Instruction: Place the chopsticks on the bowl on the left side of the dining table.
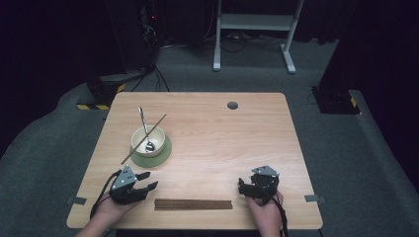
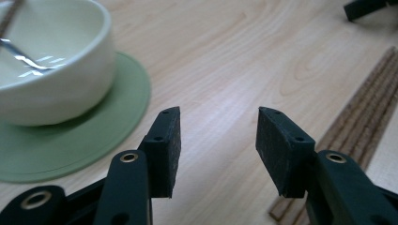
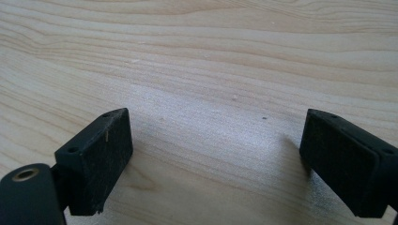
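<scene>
With both the left gripper (image 2: 218, 150) and right gripper (image 3: 213, 164) fingers spread over bare tabletop (image 1: 222, 143), a careless left reach risks knocking the bowl (image 1: 147, 140), ahead-left of those fingers, toppling its spoon (image 1: 145, 129) and chopstick (image 1: 143, 139).

From above, the table (image 1: 222, 133) was evenly lit while its surroundings sank into near-black. The high view was soft and grainy. Close up, the spoon (image 2: 28, 61) glinted with glare, and faint shadows lay under the right tool (image 3: 213, 159).
</scene>
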The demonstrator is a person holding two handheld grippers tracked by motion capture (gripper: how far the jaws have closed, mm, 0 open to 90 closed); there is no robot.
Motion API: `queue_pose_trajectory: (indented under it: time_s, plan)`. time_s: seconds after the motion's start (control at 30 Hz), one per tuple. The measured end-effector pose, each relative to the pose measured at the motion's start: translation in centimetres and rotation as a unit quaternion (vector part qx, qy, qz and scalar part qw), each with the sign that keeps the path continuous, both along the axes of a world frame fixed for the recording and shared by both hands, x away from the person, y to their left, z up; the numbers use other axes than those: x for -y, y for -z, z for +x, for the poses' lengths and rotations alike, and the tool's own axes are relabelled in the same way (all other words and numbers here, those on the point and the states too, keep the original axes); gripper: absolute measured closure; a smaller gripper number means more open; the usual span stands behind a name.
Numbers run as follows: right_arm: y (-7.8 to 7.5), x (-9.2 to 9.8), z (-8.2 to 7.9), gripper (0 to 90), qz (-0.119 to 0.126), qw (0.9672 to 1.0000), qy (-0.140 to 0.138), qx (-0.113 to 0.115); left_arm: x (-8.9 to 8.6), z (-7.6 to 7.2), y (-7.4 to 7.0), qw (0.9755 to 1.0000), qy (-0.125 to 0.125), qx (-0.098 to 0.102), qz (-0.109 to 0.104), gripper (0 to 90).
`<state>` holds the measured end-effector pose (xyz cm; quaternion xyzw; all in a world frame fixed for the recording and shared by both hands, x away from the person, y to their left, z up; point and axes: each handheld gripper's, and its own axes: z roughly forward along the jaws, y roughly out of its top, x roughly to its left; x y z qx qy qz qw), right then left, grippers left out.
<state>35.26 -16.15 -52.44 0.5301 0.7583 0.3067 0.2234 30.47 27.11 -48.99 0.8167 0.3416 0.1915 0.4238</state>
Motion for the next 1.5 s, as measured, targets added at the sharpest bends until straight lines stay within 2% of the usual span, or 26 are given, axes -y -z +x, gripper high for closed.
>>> queue_pose_trajectory:
  time_s: [0.2,0.4,0.57,1.0,1.23,1.33,1.4,1.5]
  plan:
    - [0.0,0.0,0.0,9.5,0.000,1.0000,0.000,0.000,1.4,-0.1,1.0,0.9984,0.045,-0.025,0.023,50.0]
    - [0.0,0.0,0.0,9.5,0.000,1.0000,0.000,0.000,2.2,-0.2,1.7,0.9959,0.069,-0.042,0.039,49.7]
    - [0.0,0.0,0.0,9.5,0.000,1.0000,0.000,0.000,2.7,-0.3,2.0,0.9941,0.083,-0.052,0.044,49.8]
    - [0.0,0.0,0.0,9.5,0.000,1.0000,0.000,0.000,2.7,-0.1,2.5,0.9929,0.086,-0.067,0.047,50.9]
    - [0.0,0.0,0.0,9.5,0.000,1.0000,0.000,0.000,2.4,0.3,2.7,0.9940,0.071,-0.067,0.050,52.3]
    - [0.0,0.0,0.0,9.5,0.000,1.0000,-0.001,0.000,2.3,0.5,2.9,0.9946,0.066,-0.067,0.045,54.2]
    - [0.0,0.0,0.0,9.5,0.000,1.0000,-0.001,0.000,2.4,0.6,2.9,0.9945,0.068,-0.067,0.044,54.8]
    - [0.0,0.0,0.0,9.4,0.000,1.0000,-0.001,0.000,2.7,0.5,3.1,0.9943,0.076,-0.057,0.047,56.1]
